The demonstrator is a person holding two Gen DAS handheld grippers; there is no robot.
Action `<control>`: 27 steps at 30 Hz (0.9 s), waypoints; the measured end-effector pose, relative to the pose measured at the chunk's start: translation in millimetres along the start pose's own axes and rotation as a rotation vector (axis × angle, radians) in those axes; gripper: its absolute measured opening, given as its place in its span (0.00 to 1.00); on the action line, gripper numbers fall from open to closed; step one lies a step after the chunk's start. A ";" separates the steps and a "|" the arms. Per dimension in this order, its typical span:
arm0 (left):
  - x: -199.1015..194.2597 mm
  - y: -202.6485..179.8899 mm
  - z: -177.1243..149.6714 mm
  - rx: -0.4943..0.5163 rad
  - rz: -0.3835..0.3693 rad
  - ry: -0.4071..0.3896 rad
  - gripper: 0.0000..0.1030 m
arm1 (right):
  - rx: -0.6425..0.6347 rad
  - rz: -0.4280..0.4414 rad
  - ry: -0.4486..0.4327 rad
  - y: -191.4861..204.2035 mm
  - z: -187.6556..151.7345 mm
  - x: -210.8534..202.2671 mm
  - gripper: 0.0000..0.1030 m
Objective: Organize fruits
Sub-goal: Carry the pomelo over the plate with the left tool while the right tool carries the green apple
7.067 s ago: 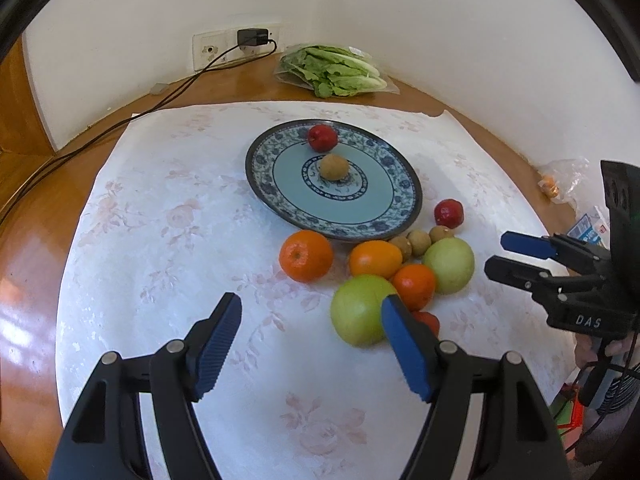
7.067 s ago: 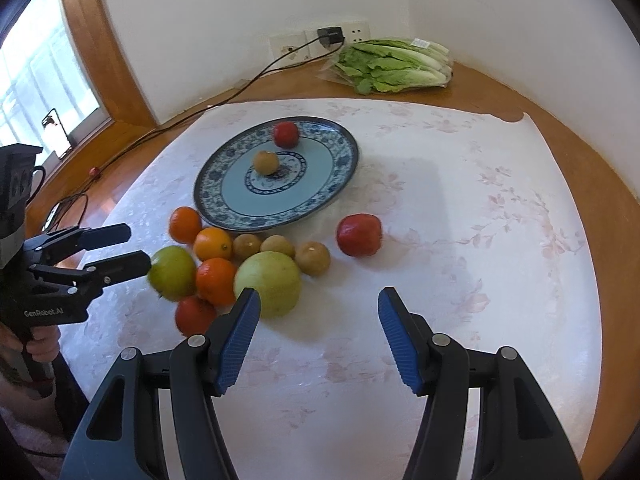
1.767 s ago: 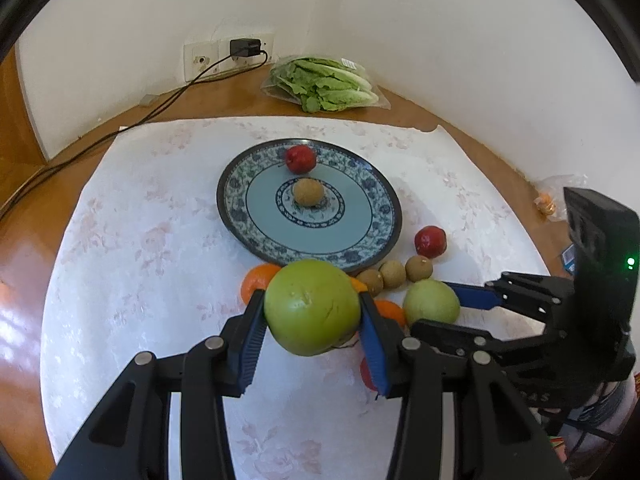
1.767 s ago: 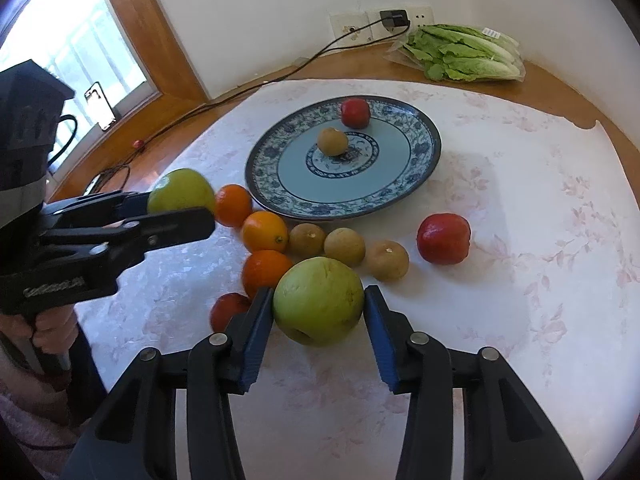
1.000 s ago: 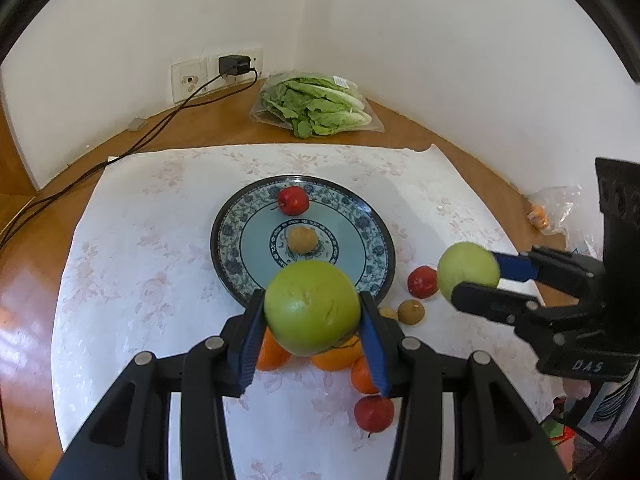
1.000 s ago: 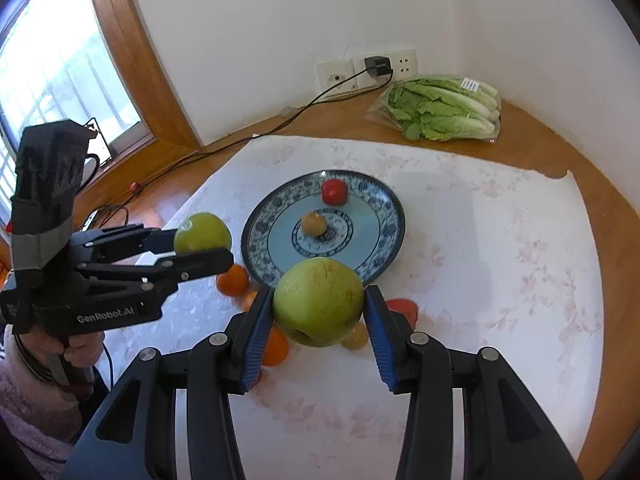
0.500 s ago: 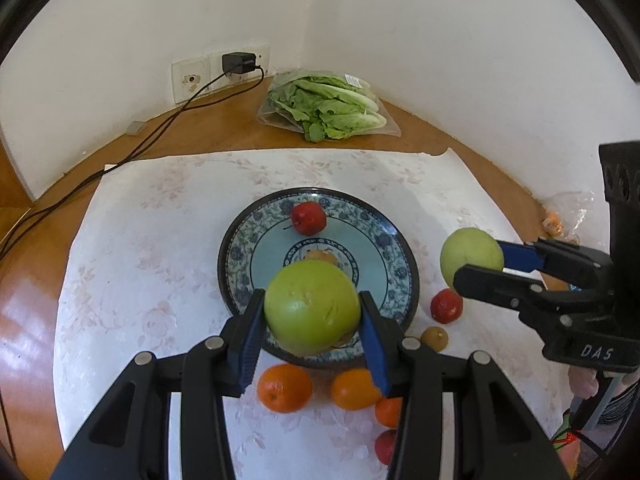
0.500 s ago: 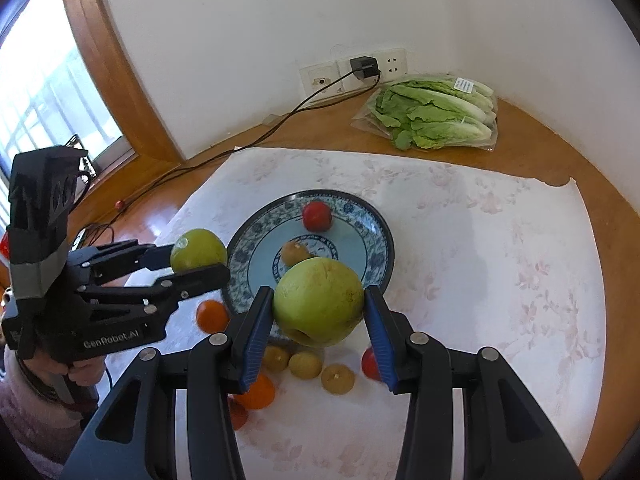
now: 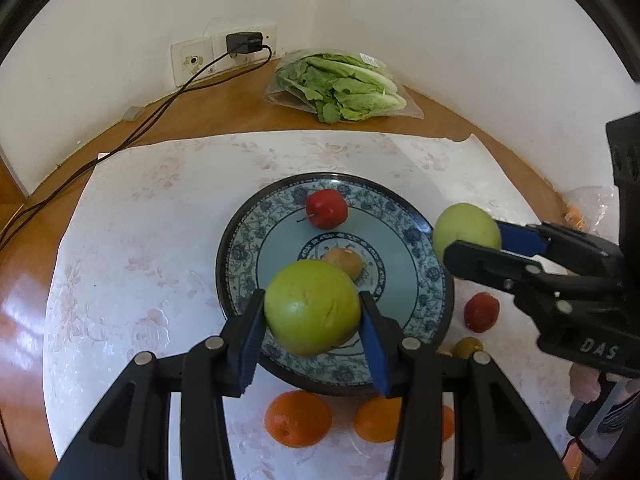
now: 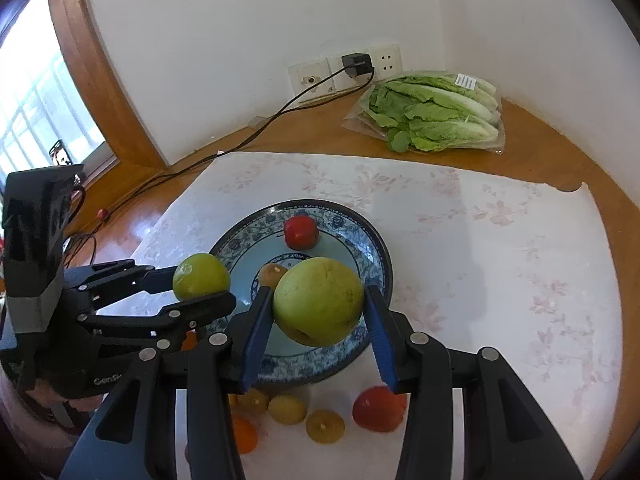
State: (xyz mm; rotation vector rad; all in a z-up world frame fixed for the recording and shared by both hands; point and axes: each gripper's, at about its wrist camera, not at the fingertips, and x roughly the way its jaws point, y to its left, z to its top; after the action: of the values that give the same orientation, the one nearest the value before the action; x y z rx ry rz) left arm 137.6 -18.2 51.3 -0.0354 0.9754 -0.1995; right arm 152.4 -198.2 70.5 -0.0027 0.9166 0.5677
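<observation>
Wooden table: floral cloth, bagged lettuce, black cable.

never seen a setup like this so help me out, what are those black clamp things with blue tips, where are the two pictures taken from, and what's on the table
They are hand-held tongs, one in each of a person's hands, each with a camera looking along its two fingers. So each picture is one tool's own view, with the other tool at its side.

The left tongs are shut on a green apple. The right tongs grip a second green apple. Both hang over a blue patterned plate, which already holds a small red apple and a brown fruit.

Around the plate, on a flowered white cloth, lie oranges, a red fruit and small brown fruits. Bagged lettuce sits by the wall.
</observation>
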 end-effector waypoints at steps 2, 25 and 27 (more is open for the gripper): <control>-0.1 1.0 0.7 0.008 0.015 -0.017 0.45 | 0.002 -0.012 -0.003 -0.8 0.3 5.9 0.45; 17.8 1.1 -2.1 0.034 0.045 -0.023 0.45 | -0.054 -0.061 0.035 4.8 -3.0 41.7 0.45; 21.0 4.3 -3.8 0.025 0.039 -0.011 0.45 | -0.051 -0.059 0.044 4.0 -3.4 45.8 0.45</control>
State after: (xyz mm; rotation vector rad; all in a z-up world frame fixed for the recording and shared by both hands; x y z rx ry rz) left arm 146.6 -17.6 31.5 0.0053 0.9618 -0.1753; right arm 169.7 -174.4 35.0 -0.0887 0.9413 0.5378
